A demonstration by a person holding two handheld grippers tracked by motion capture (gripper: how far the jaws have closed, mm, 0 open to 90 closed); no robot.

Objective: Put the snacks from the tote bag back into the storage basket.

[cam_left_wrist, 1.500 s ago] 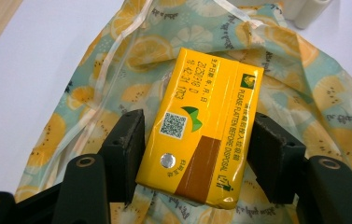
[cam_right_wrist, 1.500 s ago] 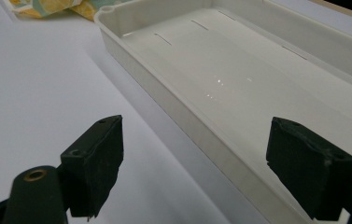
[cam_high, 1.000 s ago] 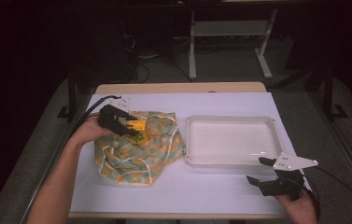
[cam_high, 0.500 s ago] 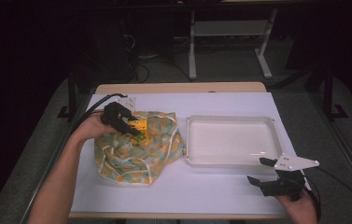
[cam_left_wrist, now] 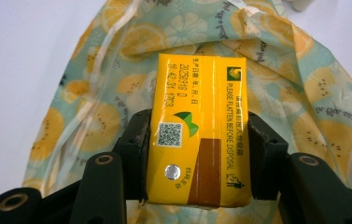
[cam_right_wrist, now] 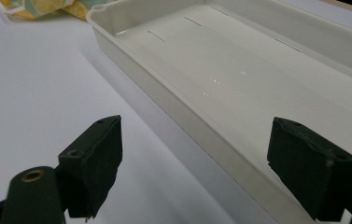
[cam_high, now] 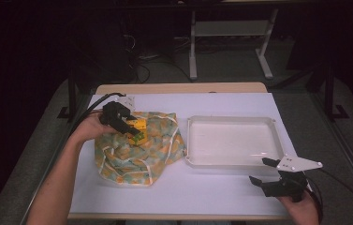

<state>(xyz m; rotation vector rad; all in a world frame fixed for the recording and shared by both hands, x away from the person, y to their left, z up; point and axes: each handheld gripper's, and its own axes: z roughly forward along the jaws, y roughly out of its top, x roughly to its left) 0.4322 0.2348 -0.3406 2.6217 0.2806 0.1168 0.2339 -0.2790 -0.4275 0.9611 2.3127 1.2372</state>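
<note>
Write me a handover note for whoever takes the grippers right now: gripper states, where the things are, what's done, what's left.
Left gripper: jaws have just closed on the yellow carton, which sits over the fruit-print bag.
Right gripper: open, holding nothing, beside the near edge of the white tray.
Done: carton gripped.
Left, probably: lift the carton and set it in the tray, which holds nothing yet.

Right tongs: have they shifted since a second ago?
No. The right tongs sit at the same spot off the white tray's near right corner, jaws open.
</note>
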